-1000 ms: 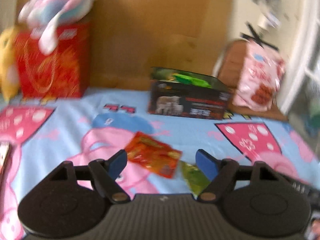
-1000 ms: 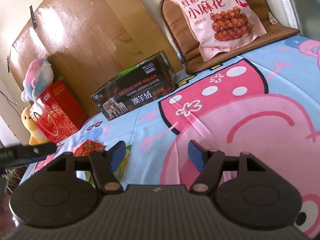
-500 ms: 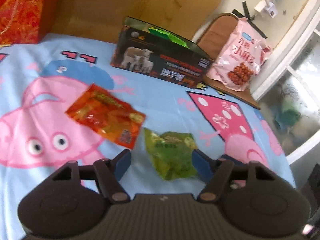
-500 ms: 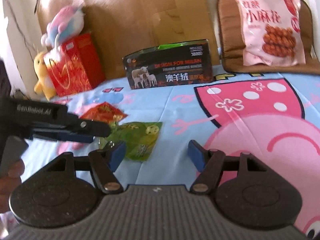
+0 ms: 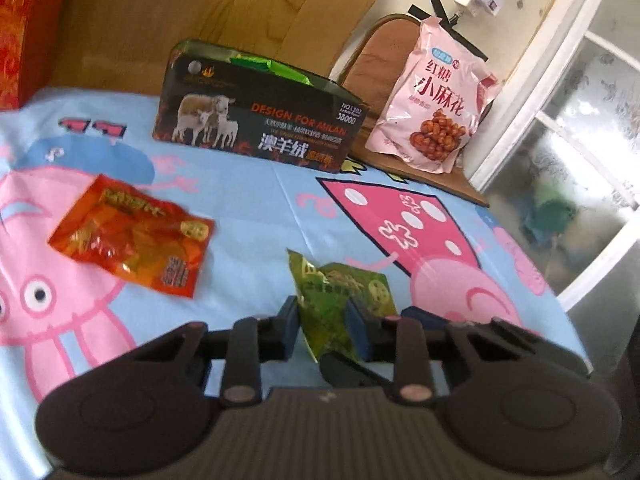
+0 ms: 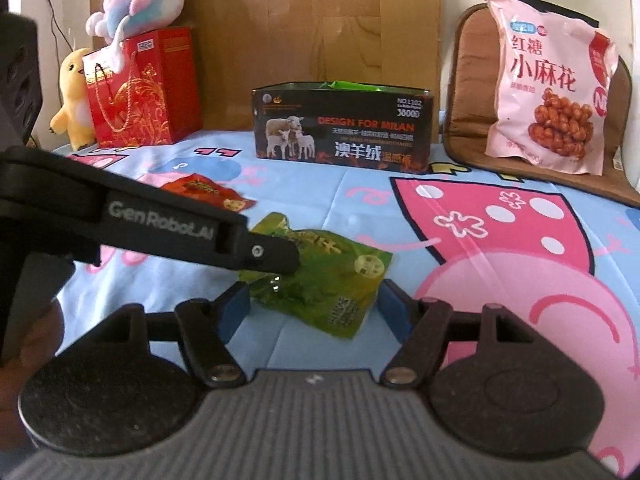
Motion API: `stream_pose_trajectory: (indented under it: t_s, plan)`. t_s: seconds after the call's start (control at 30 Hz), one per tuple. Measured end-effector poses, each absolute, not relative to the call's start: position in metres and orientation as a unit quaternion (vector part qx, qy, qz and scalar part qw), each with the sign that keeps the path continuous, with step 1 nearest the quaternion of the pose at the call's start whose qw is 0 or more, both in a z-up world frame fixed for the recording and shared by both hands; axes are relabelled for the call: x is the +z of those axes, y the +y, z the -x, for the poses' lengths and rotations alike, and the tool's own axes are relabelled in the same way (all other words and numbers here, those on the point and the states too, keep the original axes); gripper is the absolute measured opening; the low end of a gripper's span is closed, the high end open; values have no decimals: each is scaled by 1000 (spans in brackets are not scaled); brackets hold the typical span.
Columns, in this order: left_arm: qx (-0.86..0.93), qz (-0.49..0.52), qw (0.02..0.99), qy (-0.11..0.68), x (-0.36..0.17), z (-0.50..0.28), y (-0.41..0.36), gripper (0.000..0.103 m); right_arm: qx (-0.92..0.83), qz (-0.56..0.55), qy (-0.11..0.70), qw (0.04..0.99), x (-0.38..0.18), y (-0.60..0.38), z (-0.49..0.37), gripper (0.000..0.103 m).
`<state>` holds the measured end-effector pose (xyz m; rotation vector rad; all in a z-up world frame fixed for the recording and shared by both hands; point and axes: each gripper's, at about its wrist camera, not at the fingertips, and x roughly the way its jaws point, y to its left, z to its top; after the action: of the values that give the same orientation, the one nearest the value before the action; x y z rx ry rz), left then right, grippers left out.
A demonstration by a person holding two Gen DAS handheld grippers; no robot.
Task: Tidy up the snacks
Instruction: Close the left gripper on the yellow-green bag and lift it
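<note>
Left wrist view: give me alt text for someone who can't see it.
The left gripper is closing on the near edge of a green snack packet lying on a cartoon-pig bedsheet. An orange-red snack packet lies flat to its left. Behind stand an open dark box and a pink snack bag propped against a brown cushion.

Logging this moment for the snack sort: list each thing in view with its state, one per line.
Left gripper: jaws closing on the green packet.
Green packet: on the sheet, one edge between the left jaws.
Right gripper: open, empty, just short of the green packet.
Red packet: flat on the sheet, untouched.
Black box: upright, open-topped, green packaging inside.
Pink bag: propped against the brown cushion.
</note>
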<state>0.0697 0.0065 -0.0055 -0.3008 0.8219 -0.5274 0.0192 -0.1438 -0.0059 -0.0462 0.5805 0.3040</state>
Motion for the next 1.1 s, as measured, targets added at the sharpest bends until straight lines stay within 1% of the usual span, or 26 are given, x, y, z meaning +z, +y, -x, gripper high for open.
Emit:
stream_pose_trajectory:
  t_s: [0.2, 0.33, 0.43, 0.57, 0.6, 0.63, 0.67, 0.7, 0.77, 0.9, 1.07, 1.1]
  plan:
    - [-279, 143, 858, 406, -1, -48, 12, 21, 124, 19, 280, 952, -6, -139, 8, 73]
    - [-301, 162, 848, 404, 5, -32, 19, 13, 114, 21, 278, 954, -7, -135, 32, 74]
    - [-317, 179, 839, 405, 13, -25, 21, 12, 108, 16, 286, 952, -7, -133, 40, 76]
    - [-311, 153, 849, 399, 19, -11, 13, 11, 96, 27, 281, 955, -10, -125, 49, 75]
    - [-309, 150, 852, 395, 20, -7, 13, 11, 93, 25, 283, 954, -9, -124, 50, 73]
    - [-306, 149, 854, 392, 22, -4, 14, 11, 89, 28, 282, 955, -8, -123, 50, 65]
    - [-304, 150, 856, 390, 23, -2, 15, 11, 85, 33, 280, 956, -8, -123, 52, 53]
    - [-305, 155, 854, 392, 23, -1, 17, 11, 82, 34, 279, 956, -7, -123, 53, 48]
    - [-302, 159, 852, 396, 22, 1, 18, 11, 82, 34, 279, 956, -6, -124, 57, 43]
    - [-294, 155, 856, 396, 21, 7, 19, 11, 78, 48, 269, 959, -7, -121, 65, 39]
    - [-286, 164, 856, 399, 20, 12, 24, 13, 80, 83, 248, 962, -9, -114, 76, 29]
    - [-283, 166, 856, 399, 20, 14, 25, 15, 80, 94, 242, 962, -10, -112, 79, 27]
